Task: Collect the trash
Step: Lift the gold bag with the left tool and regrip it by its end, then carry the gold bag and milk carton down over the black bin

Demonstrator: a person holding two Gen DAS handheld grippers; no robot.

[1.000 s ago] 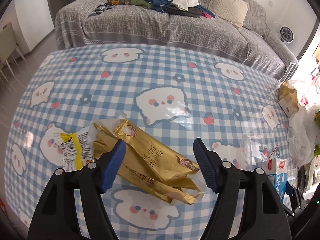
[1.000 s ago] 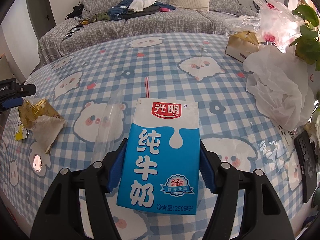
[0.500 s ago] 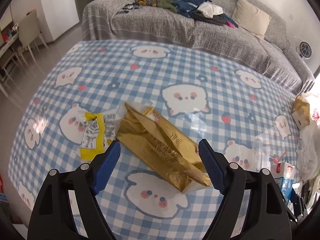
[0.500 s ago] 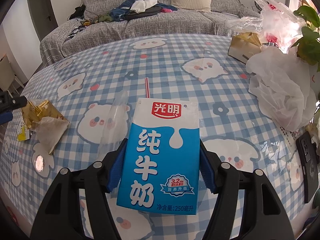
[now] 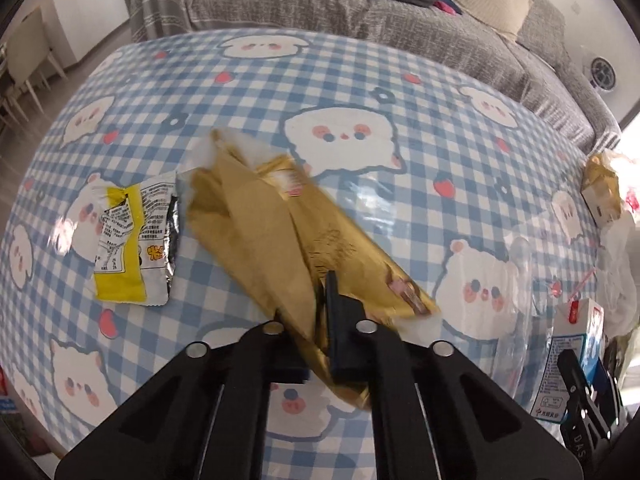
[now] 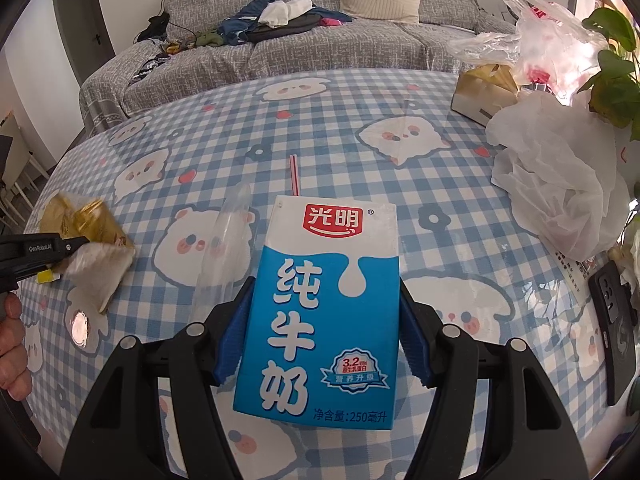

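My left gripper is shut on the near end of a crumpled gold wrapper that lies across the blue checked tablecloth. A yellow and white snack packet lies flat just left of it. My right gripper is shut on a blue and white milk carton, its pads pressed against both sides. A red and white straw sticks out behind the carton's top. From the right wrist view the left gripper's arm shows at the far left, beside the gold wrapper.
A clear plastic sleeve lies left of the carton. White plastic bags, a brown box, a leafy plant and a black phone crowd the table's right side. A grey sofa with clothes stands behind.
The left gripper came down onto the gold wrapper and its jaws went from wide open to shut on the wrapper's near end. The right gripper and the carton kept still.
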